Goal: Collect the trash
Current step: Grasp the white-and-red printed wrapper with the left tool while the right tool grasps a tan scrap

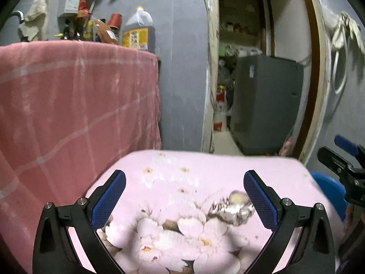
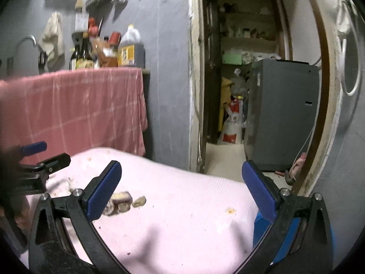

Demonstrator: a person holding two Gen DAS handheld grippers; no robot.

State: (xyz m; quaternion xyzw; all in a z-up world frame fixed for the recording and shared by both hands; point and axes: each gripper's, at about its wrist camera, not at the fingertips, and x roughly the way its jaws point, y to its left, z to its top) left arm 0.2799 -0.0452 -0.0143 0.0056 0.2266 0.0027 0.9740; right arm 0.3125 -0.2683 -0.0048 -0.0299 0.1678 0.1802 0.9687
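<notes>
A crumpled shiny wrapper [image 1: 232, 207] lies on the pink floral tablecloth [image 1: 182, 178], just inside the right finger of my left gripper [image 1: 184, 182], which stands open above the table. In the right wrist view the same trash shows as a small heap of scraps [image 2: 124, 202] beside the left finger of my right gripper [image 2: 181, 173], also open and holding nothing. A small stain or crumb [image 2: 230, 210] sits further right on the cloth [image 2: 182, 205]. Each gripper appears at the edge of the other's view.
A blue bin [image 2: 262, 230] stands low at the table's right edge, also seen as a blue bin [image 1: 328, 189]. A counter draped in red cloth [image 1: 68, 102] carries bottles and an oil jug [image 1: 138, 30]. A doorway leads to a grey appliance [image 2: 282, 118].
</notes>
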